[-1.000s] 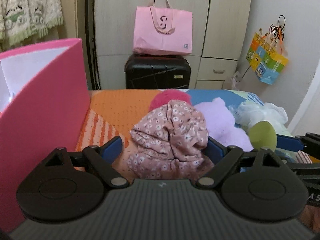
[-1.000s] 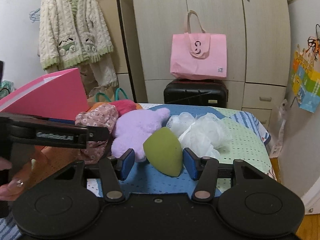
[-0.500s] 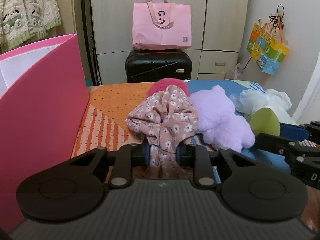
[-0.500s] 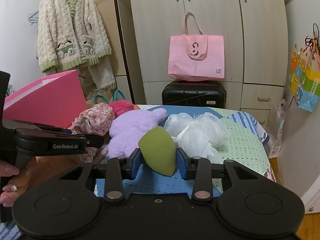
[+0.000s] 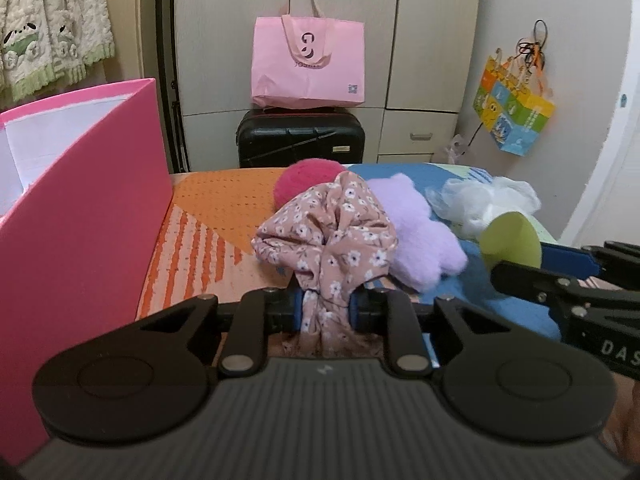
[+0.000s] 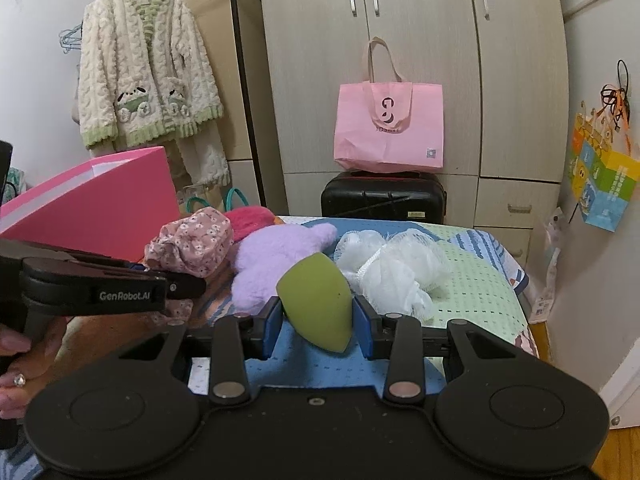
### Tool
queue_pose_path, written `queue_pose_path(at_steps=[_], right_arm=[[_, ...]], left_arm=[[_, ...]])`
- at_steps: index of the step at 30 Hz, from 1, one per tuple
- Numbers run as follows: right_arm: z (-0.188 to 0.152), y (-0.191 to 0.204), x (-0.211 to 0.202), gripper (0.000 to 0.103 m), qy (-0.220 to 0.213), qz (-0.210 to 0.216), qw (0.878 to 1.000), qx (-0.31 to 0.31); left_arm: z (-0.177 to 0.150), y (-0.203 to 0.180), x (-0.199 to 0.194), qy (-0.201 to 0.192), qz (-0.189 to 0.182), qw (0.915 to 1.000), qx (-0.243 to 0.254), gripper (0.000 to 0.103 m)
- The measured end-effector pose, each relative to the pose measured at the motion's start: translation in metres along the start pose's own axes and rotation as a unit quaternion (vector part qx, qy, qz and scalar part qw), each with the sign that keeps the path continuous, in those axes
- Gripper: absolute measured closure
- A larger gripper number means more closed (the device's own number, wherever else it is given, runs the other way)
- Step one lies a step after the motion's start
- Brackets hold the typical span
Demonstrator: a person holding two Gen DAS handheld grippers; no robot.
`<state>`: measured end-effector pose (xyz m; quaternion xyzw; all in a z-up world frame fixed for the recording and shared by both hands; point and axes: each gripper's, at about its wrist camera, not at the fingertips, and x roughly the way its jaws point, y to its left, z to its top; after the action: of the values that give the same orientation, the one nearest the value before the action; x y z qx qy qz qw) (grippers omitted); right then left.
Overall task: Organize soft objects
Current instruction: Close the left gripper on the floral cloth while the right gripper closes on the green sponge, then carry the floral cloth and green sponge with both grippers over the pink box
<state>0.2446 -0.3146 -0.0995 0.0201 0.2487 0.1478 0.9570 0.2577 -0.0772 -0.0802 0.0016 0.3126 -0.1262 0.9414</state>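
Floral cloth [image 5: 328,236]: light, floppy; left gripper [image 5: 325,312] pinches its bunched lower end.
Green sponge [image 6: 318,304]: squashy; right gripper [image 6: 318,326] squeezes its sides.

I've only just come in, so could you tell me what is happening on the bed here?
A person is sorting soft things on the bed with a tool in each hand. The left tool is shut on the floral cloth, and the right tool grips the green sponge. The purple plush, white mesh puff and red plush lie loose. A pink box stands open on the left.
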Motion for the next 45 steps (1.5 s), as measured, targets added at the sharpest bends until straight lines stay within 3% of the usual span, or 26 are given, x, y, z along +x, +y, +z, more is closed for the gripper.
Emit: queue_pose_path(at_steps=[21,27,34,45], right_arm=[[-0.02,0.044,-0.053,0.06,0.018,-0.007,1.0,-0.011],[-0.026,0.055,-0.068,0.06,0.036,-0.008,0.999,-0.003],[-0.03,0.074,-0.085,0.06,0.044,0.0,0.999,-0.007],[-0.028,0.107,-0.123,0.06,0.036,0.04,0.999,-0.007]], left_arm=[[-0.037,-0.003,-0.073,0.038,-0.057,0.9977,0.008,0.084],[-0.044,0.012,-0.089,0.068,-0.095,0.993,-0.018,0.084],[-0.057,0.021,-0.111,0.081,-0.102,0.9913,-0.018,0.084],[-0.063,0.032,-0.162,0.037,-0.098,0.9944,-0.005,0.084]])
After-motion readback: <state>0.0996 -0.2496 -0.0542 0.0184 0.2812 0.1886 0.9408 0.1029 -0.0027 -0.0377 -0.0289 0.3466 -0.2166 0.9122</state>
